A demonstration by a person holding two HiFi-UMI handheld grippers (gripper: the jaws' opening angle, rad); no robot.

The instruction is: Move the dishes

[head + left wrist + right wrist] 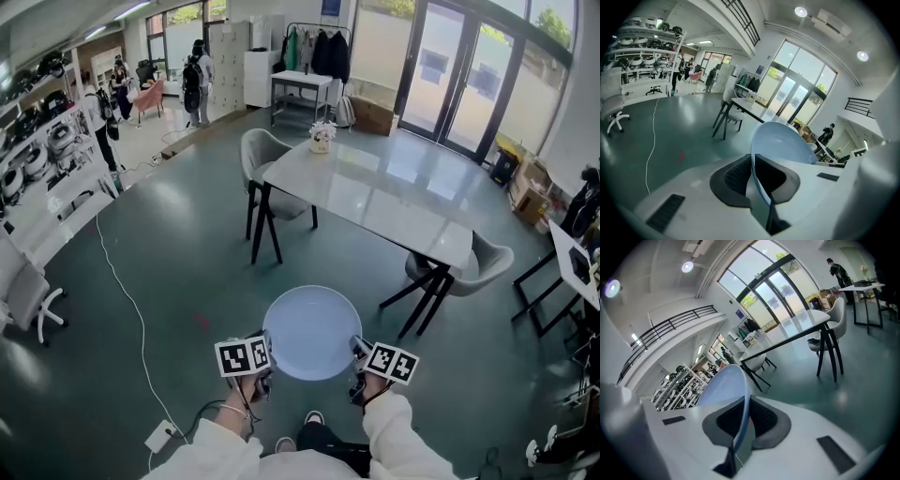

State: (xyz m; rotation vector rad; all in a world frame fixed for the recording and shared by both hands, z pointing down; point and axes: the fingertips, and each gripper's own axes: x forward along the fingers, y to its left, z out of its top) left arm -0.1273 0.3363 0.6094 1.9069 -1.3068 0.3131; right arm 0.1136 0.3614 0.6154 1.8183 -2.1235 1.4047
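- The blue plate [311,333] is held just short of the table [394,202].
- Its left rim is clamped by the nearly closed left gripper [263,364].
- Its right rim is clamped likewise by the right gripper [357,353].

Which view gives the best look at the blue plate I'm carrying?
The head view: the whole round plate shows from above, gripped at opposite rims by the left gripper and right gripper. Each gripper view shows only a foreshortened slice, its rim clamped between the jaws.
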